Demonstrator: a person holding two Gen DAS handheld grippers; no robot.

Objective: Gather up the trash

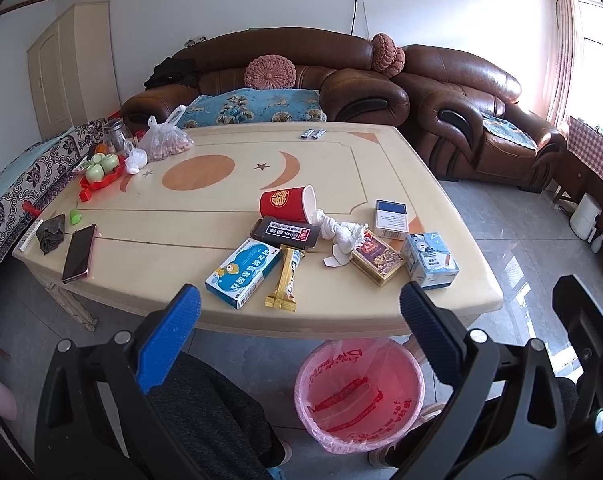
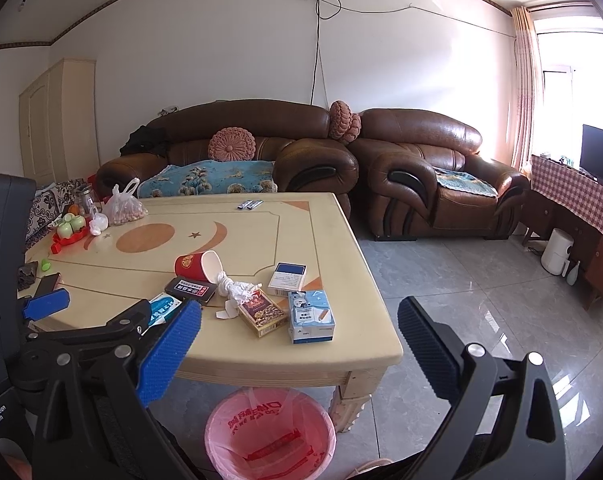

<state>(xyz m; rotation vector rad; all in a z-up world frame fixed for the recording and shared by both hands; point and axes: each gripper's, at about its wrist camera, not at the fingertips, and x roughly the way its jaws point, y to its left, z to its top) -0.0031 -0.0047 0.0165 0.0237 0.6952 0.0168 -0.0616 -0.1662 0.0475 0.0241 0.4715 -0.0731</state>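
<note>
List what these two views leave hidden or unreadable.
- Bin: near rim hidden by gripper frame, left view.
- Blue medicine box: mostly behind left gripper, right view.
- Red cup: inside unseen, both views.
- Packets: too small to read.

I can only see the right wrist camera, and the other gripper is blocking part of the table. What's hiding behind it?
Observer: A gold snack wrapper lies flat near the front edge of the table.
Kid: Is it touching anything?
Observer: Its far end meets the black box, and a blue medicine box lies right beside it.
Kid: Is the left gripper holding something?
Observer: No. The left gripper is open with nothing between its fingers, in front of the table's edge.
</note>
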